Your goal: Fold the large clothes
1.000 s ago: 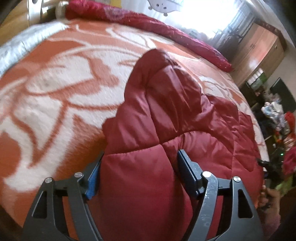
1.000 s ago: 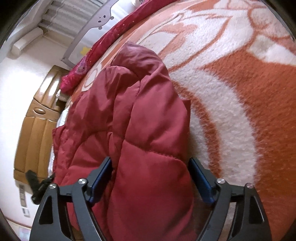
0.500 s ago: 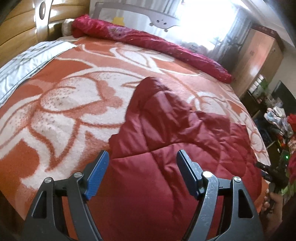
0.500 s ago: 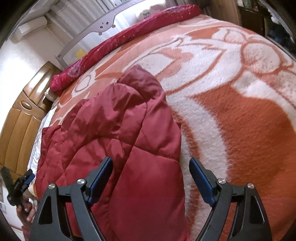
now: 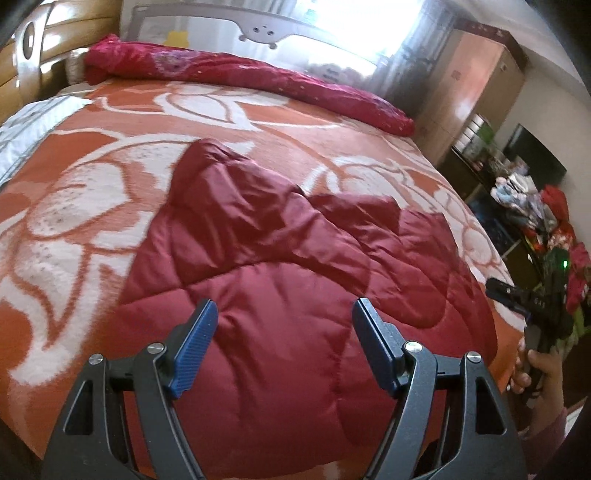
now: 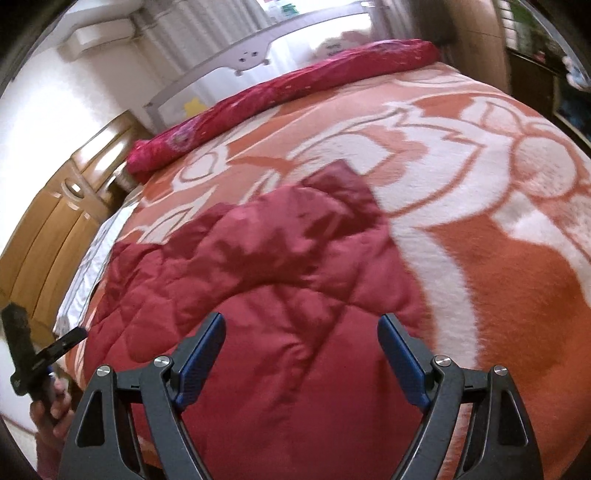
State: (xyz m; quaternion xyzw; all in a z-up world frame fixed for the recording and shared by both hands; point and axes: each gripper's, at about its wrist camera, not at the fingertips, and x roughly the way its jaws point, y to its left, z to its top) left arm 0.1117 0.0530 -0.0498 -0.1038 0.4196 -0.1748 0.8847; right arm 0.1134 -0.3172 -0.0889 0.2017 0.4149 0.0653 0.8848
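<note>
A dark red quilted jacket point(image 5: 280, 236) point(image 6: 280, 258) lies bunched and partly folded on the near part of a bed covered by an orange and white blanket point(image 5: 92, 192) point(image 6: 498, 240). My left gripper point(image 5: 284, 306) hovers open above the jacket's near left part, with nothing between its blue pads. Over the near right part my right gripper point(image 6: 302, 318) hangs open and also holds nothing. Each wrist view shows the other gripper at its edge, held in a hand: the right gripper point(image 5: 535, 306) and the left gripper point(image 6: 26, 354).
A rolled pink-red quilt point(image 5: 240, 74) point(image 6: 295, 85) lies along the bed's far side under a grey rail point(image 5: 258, 29). A wooden headboard point(image 5: 44, 48) is on the left. A wardrobe point(image 5: 476, 92) and cluttered shelves point(image 5: 535, 206) stand to the right.
Both grippers have lifted up and back off the jacket. A second ago padded fabric sat between each pair of jaws; now the jacket lies below them on the blanket.
</note>
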